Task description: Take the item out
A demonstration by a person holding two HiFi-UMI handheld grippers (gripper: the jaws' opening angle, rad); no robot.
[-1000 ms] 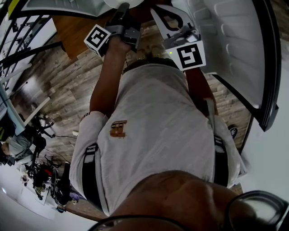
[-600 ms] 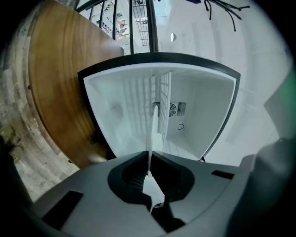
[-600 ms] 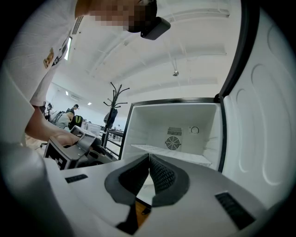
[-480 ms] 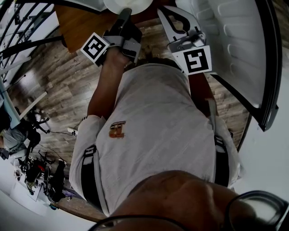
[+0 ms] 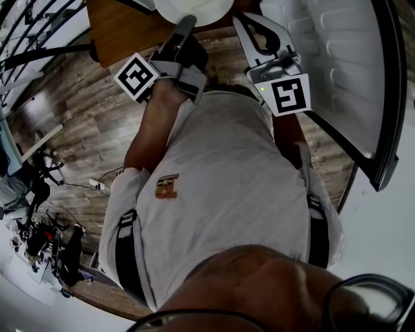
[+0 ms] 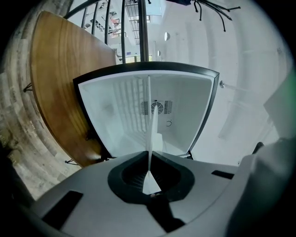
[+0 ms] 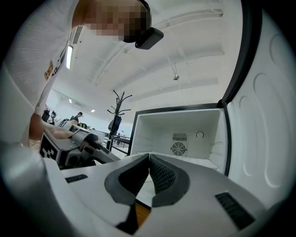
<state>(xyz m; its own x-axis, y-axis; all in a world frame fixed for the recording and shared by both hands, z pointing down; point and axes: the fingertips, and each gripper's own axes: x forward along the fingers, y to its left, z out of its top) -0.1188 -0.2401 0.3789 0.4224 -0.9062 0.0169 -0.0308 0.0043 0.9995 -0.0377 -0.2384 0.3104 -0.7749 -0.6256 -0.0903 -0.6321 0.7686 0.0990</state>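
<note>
White plate is clamped at its rim in the L gripper, standing edge-on and projecting fwd toward the open fridge, already outside the cavity. R gripper is alongside, jaws closed on nothing.

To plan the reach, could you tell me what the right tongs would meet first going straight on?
Probably the white back wall with its round fan grille, inside the open black-rimmed fridge; the shut right tongs look clear until then.
</note>
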